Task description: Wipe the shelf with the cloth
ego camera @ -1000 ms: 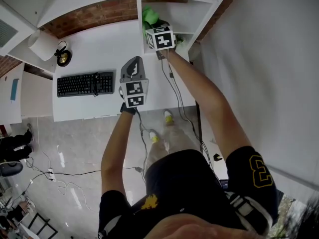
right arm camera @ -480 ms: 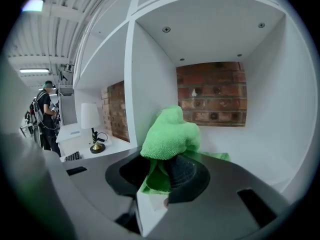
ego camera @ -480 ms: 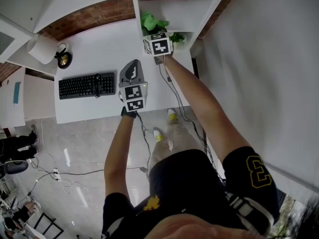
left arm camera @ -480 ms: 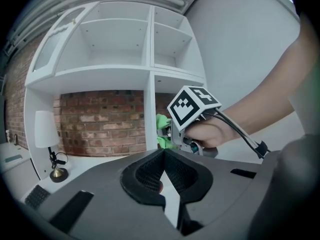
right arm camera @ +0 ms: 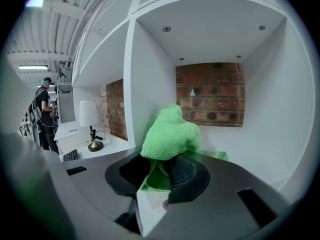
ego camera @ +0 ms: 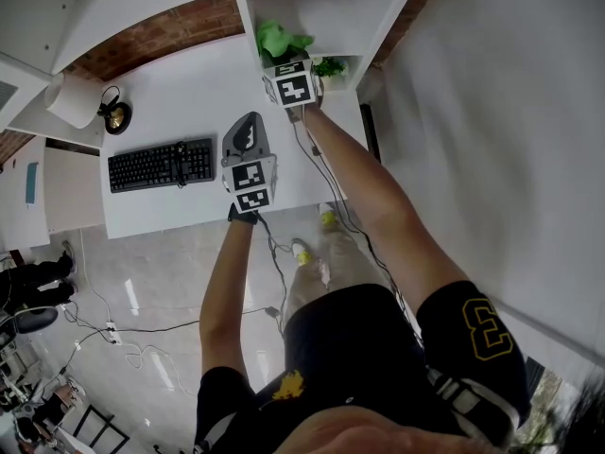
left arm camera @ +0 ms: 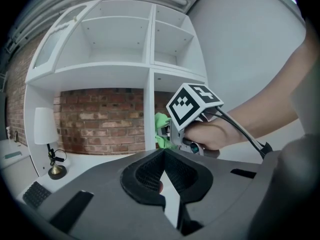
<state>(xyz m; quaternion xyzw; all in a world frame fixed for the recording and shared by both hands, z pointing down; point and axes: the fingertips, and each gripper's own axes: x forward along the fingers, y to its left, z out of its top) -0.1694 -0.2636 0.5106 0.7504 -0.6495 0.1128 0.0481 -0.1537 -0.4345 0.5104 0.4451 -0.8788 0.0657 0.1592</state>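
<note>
A green cloth (ego camera: pixel 274 38) is bunched in the jaws of my right gripper (ego camera: pixel 284 61), which is shut on it inside the lower right compartment of the white shelf (ego camera: pixel 333 19). In the right gripper view the cloth (right arm camera: pixel 168 136) bulges above the jaws, with the compartment's floor (right arm camera: pixel 252 156) and a brick back wall behind it. My left gripper (ego camera: pixel 248 126) hovers over the white desk (ego camera: pixel 189 88), shut with nothing in it. From the left gripper (left arm camera: pixel 162 156) view, the right gripper's marker cube (left arm camera: pixel 193 104) and the cloth (left arm camera: pixel 161 128) sit at the shelf's divider.
A black keyboard (ego camera: pixel 161 162) lies on the desk to the left. A white lamp (ego camera: pixel 78 91) with a brass base (ego camera: pixel 118 113) stands further left. A white wall (ego camera: pixel 492 112) bounds the right side. Cables run down from the grippers. A person (right arm camera: pixel 44 115) stands far off.
My right gripper has drawn back a little toward the compartment's front edge with the cloth in it. The left gripper has hardly moved.
</note>
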